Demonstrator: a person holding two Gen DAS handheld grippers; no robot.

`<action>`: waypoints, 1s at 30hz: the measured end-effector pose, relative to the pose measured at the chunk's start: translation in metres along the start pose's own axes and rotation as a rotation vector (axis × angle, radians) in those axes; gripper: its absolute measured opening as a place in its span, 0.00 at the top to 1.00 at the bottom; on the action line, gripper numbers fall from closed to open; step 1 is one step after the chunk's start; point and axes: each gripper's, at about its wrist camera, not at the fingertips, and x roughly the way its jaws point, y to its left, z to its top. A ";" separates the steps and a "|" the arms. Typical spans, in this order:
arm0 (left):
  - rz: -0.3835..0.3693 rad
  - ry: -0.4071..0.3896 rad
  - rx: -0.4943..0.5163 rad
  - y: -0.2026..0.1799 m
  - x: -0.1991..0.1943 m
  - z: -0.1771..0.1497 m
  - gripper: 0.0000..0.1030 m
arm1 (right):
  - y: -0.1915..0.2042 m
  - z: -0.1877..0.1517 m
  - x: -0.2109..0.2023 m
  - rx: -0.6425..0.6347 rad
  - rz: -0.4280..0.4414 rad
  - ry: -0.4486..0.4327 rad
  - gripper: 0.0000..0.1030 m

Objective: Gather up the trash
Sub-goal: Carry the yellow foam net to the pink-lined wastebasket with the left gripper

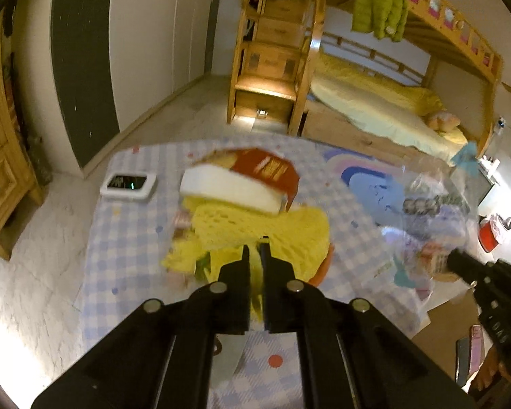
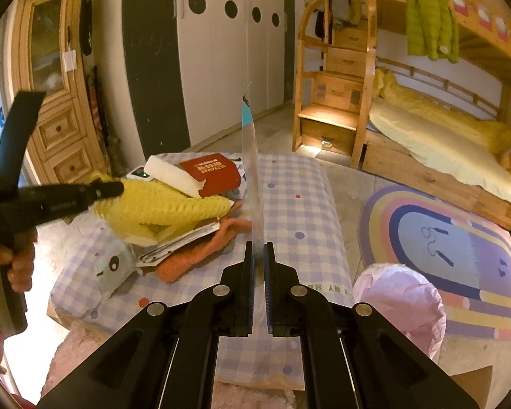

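Observation:
My left gripper (image 1: 255,248) is shut on a yellow foam net (image 1: 262,228) and holds it above the checked table (image 1: 126,238); a white foam block (image 1: 228,187) and a red box (image 1: 265,167) ride on the net. The net also shows in the right wrist view (image 2: 160,211), with the left gripper (image 2: 114,189) at its left end. My right gripper (image 2: 259,250) is shut on a clear plastic bag (image 2: 252,177), seen edge-on and standing upward. The bag also shows in the left wrist view (image 1: 429,211), held by the right gripper (image 1: 454,259).
On the table lie an orange knitted piece (image 2: 194,255), papers (image 2: 177,245), a pale green plush (image 2: 114,269) and a white device (image 1: 129,184). A pink bag (image 2: 402,300) stands on the floor beside the table. A rainbow rug (image 2: 443,248) and a bunk bed (image 2: 443,136) are to the right.

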 end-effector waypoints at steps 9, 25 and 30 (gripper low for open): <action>-0.053 -0.075 0.041 -0.022 -0.037 0.016 0.98 | -0.009 -0.004 -0.023 0.028 -0.010 -0.039 0.94; -0.298 -0.152 0.225 -0.142 -0.047 0.010 0.98 | -0.097 -0.034 -0.062 0.190 -0.163 -0.052 0.94; -0.403 -0.125 0.310 -0.200 -0.021 0.007 0.98 | -0.135 -0.053 -0.072 0.261 -0.246 -0.039 0.94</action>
